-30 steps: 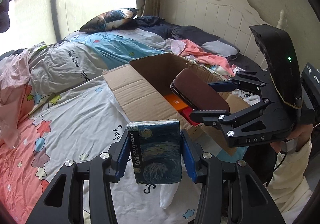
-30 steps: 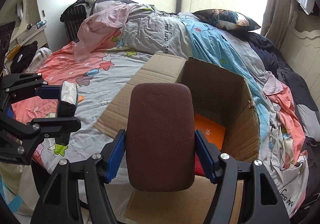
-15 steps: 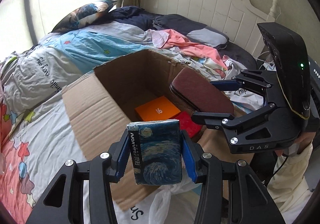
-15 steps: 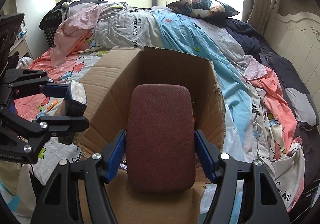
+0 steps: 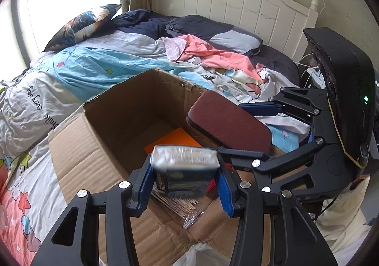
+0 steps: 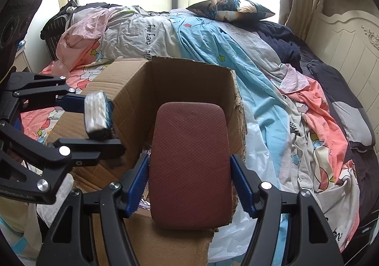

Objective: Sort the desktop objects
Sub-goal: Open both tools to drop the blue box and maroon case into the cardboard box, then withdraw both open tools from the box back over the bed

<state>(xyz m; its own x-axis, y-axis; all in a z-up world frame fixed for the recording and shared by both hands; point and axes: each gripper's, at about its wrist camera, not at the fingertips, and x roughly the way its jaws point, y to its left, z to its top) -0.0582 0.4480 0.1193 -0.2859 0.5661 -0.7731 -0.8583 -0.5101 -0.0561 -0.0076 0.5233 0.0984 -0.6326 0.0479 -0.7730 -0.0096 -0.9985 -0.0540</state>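
Observation:
An open cardboard box (image 5: 99, 138) lies on the bed; it also shows in the right wrist view (image 6: 189, 76). My left gripper (image 5: 184, 178) is shut on a blue starry-night tissue pack (image 5: 184, 171), tilted forward over the box's near edge; the pack also shows in the right wrist view (image 6: 97, 114). My right gripper (image 6: 189, 171) is shut on a flat maroon case (image 6: 189, 164), held over the box's right side; the case also shows in the left wrist view (image 5: 227, 128). An orange item (image 5: 173, 142) and a bundle of sticks (image 5: 175, 206) lie inside the box.
The bed is covered with crumpled bedding (image 6: 213, 36) and a patterned pillow (image 6: 232, 10). A white headboard (image 5: 232, 0) stands behind. A white plastic bag (image 6: 255, 147) lies by the box's right side. A dark suitcase (image 6: 56, 29) stands at the far left.
Both grippers moved closer over the box. The tissue pack tipped forward, so its top face now shows. The maroon case came further over the box's opening.

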